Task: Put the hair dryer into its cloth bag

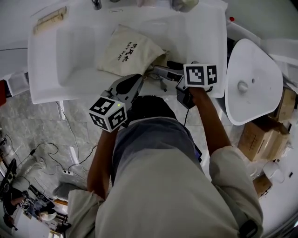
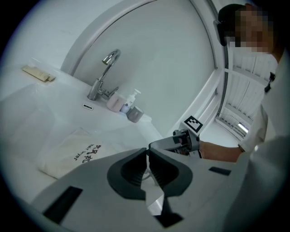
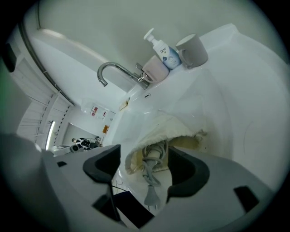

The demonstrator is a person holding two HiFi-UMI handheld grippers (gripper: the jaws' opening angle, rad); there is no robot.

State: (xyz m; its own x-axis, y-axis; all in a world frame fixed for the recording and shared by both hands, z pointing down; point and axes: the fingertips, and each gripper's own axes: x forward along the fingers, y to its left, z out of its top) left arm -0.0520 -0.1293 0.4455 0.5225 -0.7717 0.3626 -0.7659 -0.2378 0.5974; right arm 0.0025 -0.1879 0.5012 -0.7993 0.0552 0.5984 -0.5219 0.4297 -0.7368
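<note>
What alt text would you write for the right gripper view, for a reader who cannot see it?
The right gripper, jaws open, frames a bag lying in a white sink, a grey cord and plug trailing from its mouth. Behind stand a faucet, a soap bottle, a grey cup and a pink cup.

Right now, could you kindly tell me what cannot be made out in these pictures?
Hair dryer body: right gripper view shows only a cord in the cloth bag mouth; cloth hides the rest.
What the shut left hand-held gripper pinches, if anything: left gripper view, its own jaws cover it.
Tap: head view, cut off by the top edge.
</note>
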